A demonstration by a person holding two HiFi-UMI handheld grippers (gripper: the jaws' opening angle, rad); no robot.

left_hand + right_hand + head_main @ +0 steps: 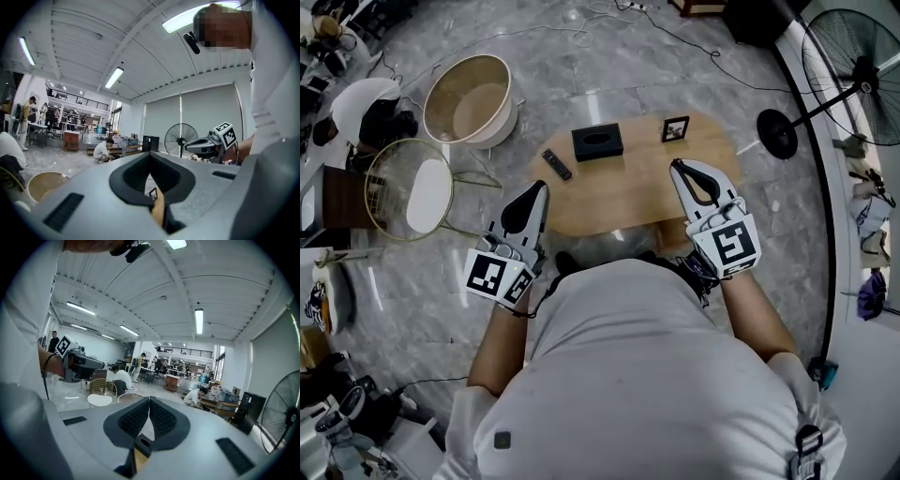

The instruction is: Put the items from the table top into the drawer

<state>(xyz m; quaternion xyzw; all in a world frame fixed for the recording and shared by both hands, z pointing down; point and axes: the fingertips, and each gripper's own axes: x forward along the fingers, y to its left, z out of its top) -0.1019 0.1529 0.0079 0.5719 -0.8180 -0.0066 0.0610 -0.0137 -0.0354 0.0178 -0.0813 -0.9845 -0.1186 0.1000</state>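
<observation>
Both closed and empty, your left gripper (pixel 543 187) and right gripper (pixel 676 165) hover at the table's (pixel 619 195) near edge; remote (pixel 556 164), black box (pixel 597 142) (slot dark) and frame (pixel 675 128) lie beyond

left gripper (pixel 541 192): jaws together, empty; right gripper (pixel 678 169): jaws together, empty; both roughly level

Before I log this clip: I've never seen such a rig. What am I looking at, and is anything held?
No robot: a person holds a two-jaw gripper in each hand. The head view looks down from their head, left gripper at its left, right gripper at its right. The other two views ride on each gripper, looking along its jaws. On the wooden table sit a black tissue box, a remote and a small picture frame. Both grippers are shut and empty.
</observation>
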